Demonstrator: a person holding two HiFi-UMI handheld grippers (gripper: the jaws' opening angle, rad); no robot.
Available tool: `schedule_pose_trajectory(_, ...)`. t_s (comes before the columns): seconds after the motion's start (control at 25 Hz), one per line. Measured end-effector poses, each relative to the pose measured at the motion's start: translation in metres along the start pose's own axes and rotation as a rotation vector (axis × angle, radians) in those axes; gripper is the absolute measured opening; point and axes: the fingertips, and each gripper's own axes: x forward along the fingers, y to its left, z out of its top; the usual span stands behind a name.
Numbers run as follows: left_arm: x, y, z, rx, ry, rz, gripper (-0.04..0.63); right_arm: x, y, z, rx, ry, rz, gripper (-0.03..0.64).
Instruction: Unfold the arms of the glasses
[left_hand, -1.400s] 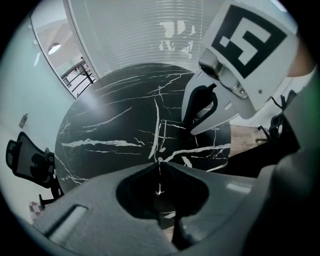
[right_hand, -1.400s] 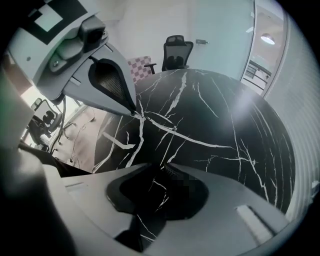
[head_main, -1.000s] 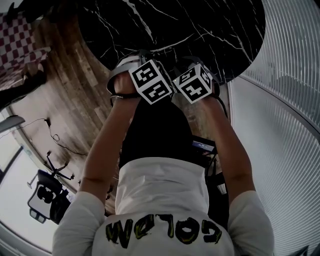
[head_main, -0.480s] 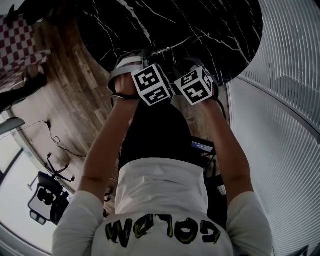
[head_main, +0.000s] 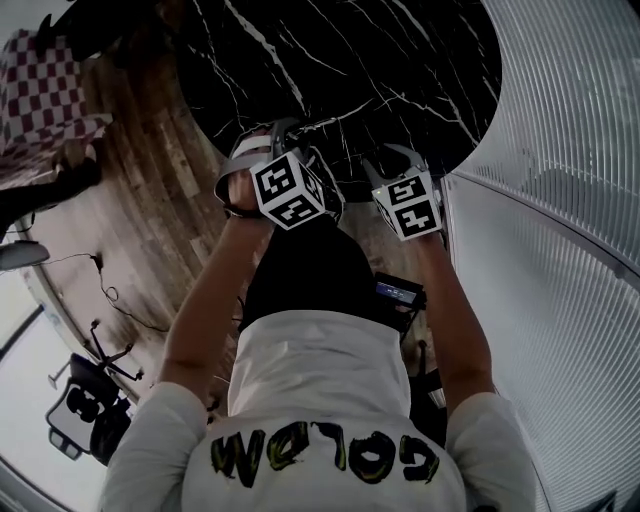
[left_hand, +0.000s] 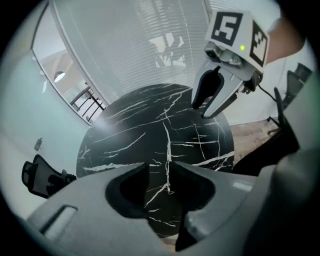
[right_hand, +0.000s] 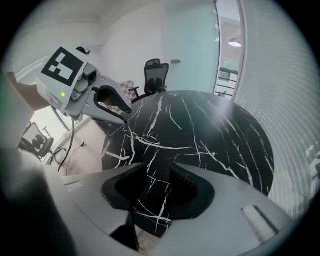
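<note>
Fingers (left_hand: 192, 190) of left gripper (left_hand: 159, 182), right gripper (right_hand: 156, 187) just opened, empty; head view unclear.

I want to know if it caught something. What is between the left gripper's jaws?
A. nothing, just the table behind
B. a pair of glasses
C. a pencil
A: the jaws of the left gripper have just been opening and stand apart with nothing between them. Only the black table shows through the gap.
</note>
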Motion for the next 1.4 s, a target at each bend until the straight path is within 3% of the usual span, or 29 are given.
schedule_pose_trajectory(0.2, -0.056, 0.011, 0.014, -0.132, -0.096, -0.001, 0.126, -0.057, -0.004, 0.021, 0.018, -0.076, -0.042, 0.146)
schedule_pose_trajectory(0.4, -0.118, 0.003, 0.023, -0.398, -0.241, -0.116, 0.114, -0.119, 0.005, 0.044, 0.025, -0.167, -0.074, 0.143)
schedule_pose_trajectory(0.48, -0.140, 0.004, 0.026, -0.468, -0.289, -0.126, 0.106, -0.145, 0.006, 0.057, 0.014, -0.216, -0.096, 0.141)
schedule_pose_trajectory(0.6, -0.179, 0.015, 0.036, -0.514, -0.374, -0.096, 0.090, -0.182, 0.008, 0.083, 0.026, -0.295, -0.117, 0.135)
schedule_pose_trajectory(0.72, -0.225, 0.024, 0.061, -0.579, -0.554, -0.114, 0.023, -0.218, 0.020, 0.113, 0.056, -0.381, -0.103, 0.129)
schedule_pose_trajectory(0.8, -0.251, 0.026, 0.075, -0.610, -0.644, -0.132, 0.012, -0.239, 0.032, 0.133, 0.060, -0.443, -0.093, 0.117)
schedule_pose_trajectory(1.2, -0.346, 0.042, 0.132, -0.654, -0.909, -0.081, 0.005, -0.323, 0.106, 0.217, 0.012, -0.734, 0.017, 0.006)
schedule_pose_trajectory(1.4, -0.378, 0.052, 0.150, -0.694, -1.014, -0.059, 0.005, -0.349, 0.123, 0.238, -0.008, -0.813, 0.052, 0.003)
